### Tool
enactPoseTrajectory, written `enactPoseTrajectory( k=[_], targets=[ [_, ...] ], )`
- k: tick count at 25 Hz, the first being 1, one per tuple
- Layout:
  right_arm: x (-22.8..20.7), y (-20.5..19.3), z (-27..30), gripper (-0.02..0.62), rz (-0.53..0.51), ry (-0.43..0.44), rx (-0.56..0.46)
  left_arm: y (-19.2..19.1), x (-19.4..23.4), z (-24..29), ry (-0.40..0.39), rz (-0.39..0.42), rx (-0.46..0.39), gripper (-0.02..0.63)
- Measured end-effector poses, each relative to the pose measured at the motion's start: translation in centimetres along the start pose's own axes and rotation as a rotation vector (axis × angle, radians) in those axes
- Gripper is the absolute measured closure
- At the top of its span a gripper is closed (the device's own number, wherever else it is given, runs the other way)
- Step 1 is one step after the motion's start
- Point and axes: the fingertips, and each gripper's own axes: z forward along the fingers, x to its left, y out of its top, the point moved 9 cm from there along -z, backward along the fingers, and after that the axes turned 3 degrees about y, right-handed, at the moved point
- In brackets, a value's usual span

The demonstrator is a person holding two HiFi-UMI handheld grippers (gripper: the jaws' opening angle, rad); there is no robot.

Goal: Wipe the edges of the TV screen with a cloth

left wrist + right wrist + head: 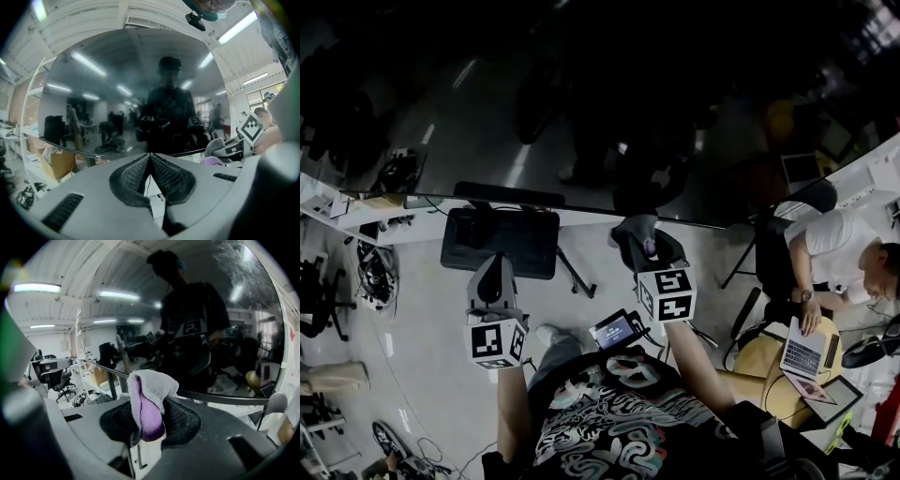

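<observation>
The TV screen (581, 94) is a large dark glossy panel, and its lower edge (581, 214) runs across the head view. My right gripper (639, 236) is shut on a grey and purple cloth (149, 404), just at that lower edge (220, 398). My left gripper (493, 267) hangs a little below the edge, to the left, and its pads (133, 176) are pressed together with nothing between them. In the left gripper view the screen (131, 93) fills the frame, and the cloth (213, 161) shows at the right.
A black stand base (500, 242) sits under the screen, with cables (375, 272) on the floor at left. At right a person (839, 253) sits at a round table with a laptop (804, 354). A small lit device (617, 330) hangs at my chest.
</observation>
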Motion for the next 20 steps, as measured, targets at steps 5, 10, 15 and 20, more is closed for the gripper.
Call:
enactPoseTrajectory(
  k=[5,10,15,20],
  targets=[
    [1.1,0.3,0.8,0.454,0.0,0.008,0.002,0.1,1.2,-0.3,0.008,0.002,0.005,0.589],
    [2.1,0.7,1.6,0.454,-0.006,0.017,0.005,-0.1,2.5,-0.5,0.016,-0.006,0.012,0.589],
    [3.0,0.9,2.2,0.454,-0.013,0.026,0.009,-0.3,3.6,-0.6,0.019,-0.009,0.015,0.589],
    [3.9,1.1,2.9,0.454,-0.017,0.037,0.013,-0.3,4.4,-0.4,0.021,-0.013,0.007,0.589]
  ],
)
